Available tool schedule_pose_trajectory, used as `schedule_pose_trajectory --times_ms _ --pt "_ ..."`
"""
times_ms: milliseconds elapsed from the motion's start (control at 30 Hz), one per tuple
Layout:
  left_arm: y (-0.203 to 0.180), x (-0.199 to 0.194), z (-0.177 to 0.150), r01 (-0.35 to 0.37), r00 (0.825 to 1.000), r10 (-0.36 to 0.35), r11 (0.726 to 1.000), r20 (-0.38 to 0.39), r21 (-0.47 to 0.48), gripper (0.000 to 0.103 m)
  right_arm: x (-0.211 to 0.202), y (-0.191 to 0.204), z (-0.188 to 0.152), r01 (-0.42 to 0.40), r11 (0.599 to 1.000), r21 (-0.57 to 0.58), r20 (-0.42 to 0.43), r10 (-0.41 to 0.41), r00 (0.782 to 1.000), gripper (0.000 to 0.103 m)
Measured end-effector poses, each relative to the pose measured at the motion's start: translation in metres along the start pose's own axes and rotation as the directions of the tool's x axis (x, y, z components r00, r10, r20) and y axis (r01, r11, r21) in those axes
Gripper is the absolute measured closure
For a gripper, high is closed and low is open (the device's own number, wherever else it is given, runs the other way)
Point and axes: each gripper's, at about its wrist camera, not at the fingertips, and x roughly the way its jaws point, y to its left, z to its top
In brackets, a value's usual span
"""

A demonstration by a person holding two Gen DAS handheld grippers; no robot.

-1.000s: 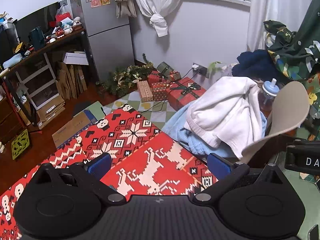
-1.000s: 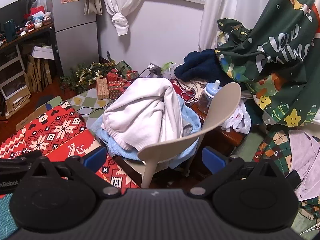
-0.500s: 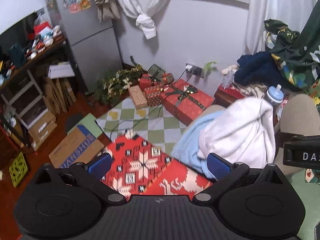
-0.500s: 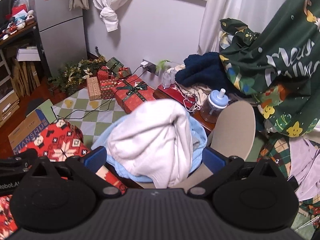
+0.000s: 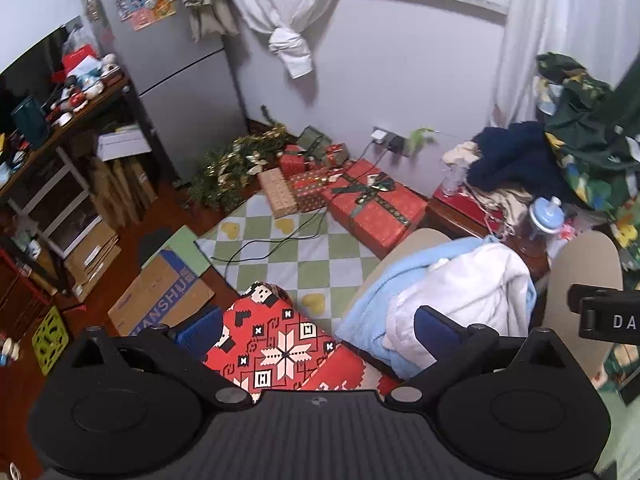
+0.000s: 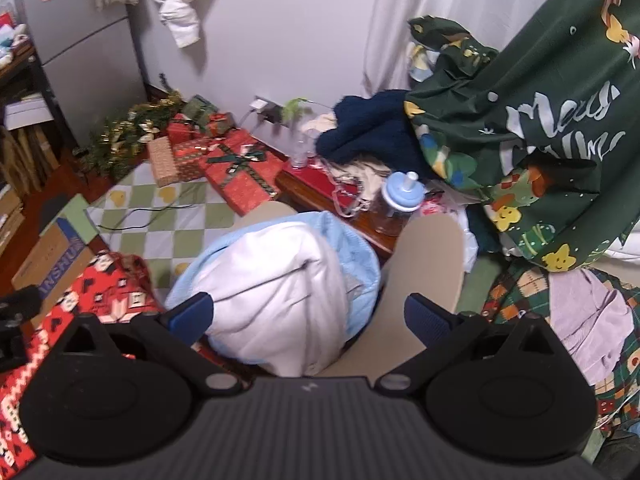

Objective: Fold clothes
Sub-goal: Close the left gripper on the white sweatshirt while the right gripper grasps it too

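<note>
A red patterned cloth (image 5: pixel 280 344) covers the counter at lower centre of the left view, a white garment (image 6: pixel 276 296) on blue clothing (image 6: pixel 352 252) fills the beige chair (image 6: pixel 432 264) mid-frame, and the left hand-held gripper (image 5: pixel 316 326) and right hand-held gripper (image 6: pixel 308 314) gape wide, empty.

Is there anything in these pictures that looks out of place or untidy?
Yes. The white garment and light blue garment lie heaped, unfolded, on the beige chair rather than on a flat surface. A dark blue garment is piled on clutter behind. Both tongs are open and empty.
</note>
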Motion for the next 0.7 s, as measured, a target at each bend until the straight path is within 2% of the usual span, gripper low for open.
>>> schedule_pose_trajectory --times_ms 100,267,500,633,700 --pt "-0.016 0.014 0.009 -0.034 0.999 0.034 0.999 -0.028 -0.017 0.002 0.021 -0.015 0.011 -0.003 1.000 -0.010 -0.026 0.003 1.000 0.000" --pt "-0.039 0.044 0.018 0.010 0.995 -0.018 0.997 -0.100 -0.076 0.003 0.058 -0.031 0.024 -0.033 0.998 -0.045 -0.061 0.030 0.998 0.000" --pt "-0.059 0.076 0.012 0.020 0.992 -0.031 0.996 -0.120 -0.087 0.004 0.101 -0.030 0.018 -0.034 0.991 -0.130 -0.010 0.033 0.999 0.000" --pt "-0.062 0.097 0.003 0.110 0.987 -0.120 0.989 -0.106 -0.096 0.004 0.118 -0.030 0.008 -0.037 0.988 -0.148 -0.002 0.037 0.999 0.000" --pt "-0.065 0.109 -0.001 0.136 0.980 -0.148 0.986 -0.135 -0.096 0.004 0.125 -0.032 0.005 -0.077 0.985 -0.156 0.011 0.079 0.997 0.000"
